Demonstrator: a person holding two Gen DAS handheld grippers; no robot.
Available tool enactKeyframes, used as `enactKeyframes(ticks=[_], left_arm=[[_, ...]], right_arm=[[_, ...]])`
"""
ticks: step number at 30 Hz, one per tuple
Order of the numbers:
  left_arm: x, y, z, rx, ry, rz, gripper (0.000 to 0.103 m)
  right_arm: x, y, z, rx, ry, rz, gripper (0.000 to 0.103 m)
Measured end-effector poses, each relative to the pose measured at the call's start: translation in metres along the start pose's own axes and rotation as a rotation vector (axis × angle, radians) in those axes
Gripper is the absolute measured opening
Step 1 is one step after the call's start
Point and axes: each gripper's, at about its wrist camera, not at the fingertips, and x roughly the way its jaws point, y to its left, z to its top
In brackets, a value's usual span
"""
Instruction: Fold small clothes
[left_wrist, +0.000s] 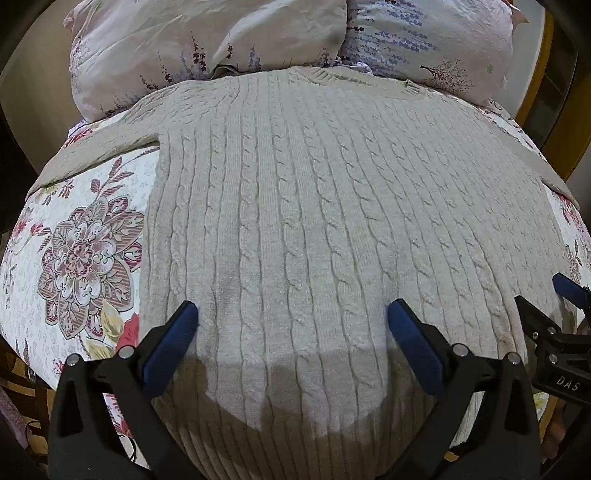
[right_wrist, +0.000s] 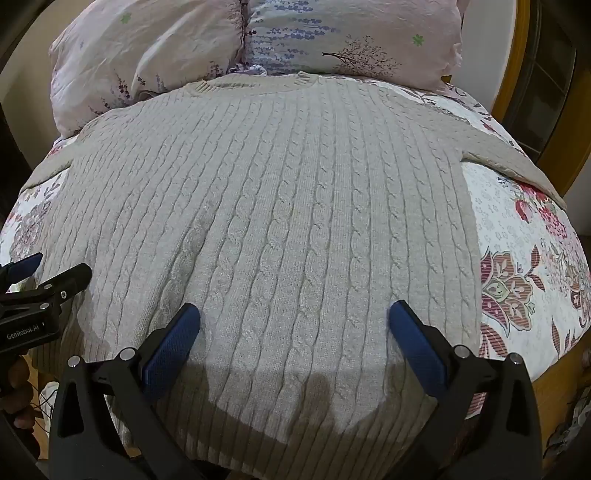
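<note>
**Cable-knit sweater laid flat, both grippers poised at the hem**

A beige cable-knit sweater (left_wrist: 295, 206) lies spread face-up on a floral bedspread (left_wrist: 85, 258), its neckline (right_wrist: 251, 84) toward two pillows (right_wrist: 155, 48) at the head of the bed, its sleeves stretched out to either side. The left gripper (left_wrist: 293, 317) hovers over the lower part of the body near the ribbed hem (left_wrist: 295, 435), its blue-padded fingers (left_wrist: 181, 325) spread wide and holding nothing. The right gripper (right_wrist: 294, 317) hangs alongside in the same attitude, jaws likewise apart and empty; each tool shows at the edge of the other's view.

No fold appears started. The likely first move is a sleeve or side panel brought inward, and it would go best with each gripper pinching the full thickness of the knit at an edge, lifting both points together so the heavy fabric does not sag or drag, and laying it down along a straight cable line. Whether the pads touch the knit cannot be told.
</note>
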Motion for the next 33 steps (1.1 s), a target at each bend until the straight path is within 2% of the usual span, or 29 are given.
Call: enactKeyframes(ticks=[33], left_arm=[[-0.0015, 0.0013, -0.0049, 0.005, -0.009, 0.002, 0.101]], right_arm=[[-0.0004, 0.0002, -0.0002, 0.0, -0.004, 0.0, 0.102]])
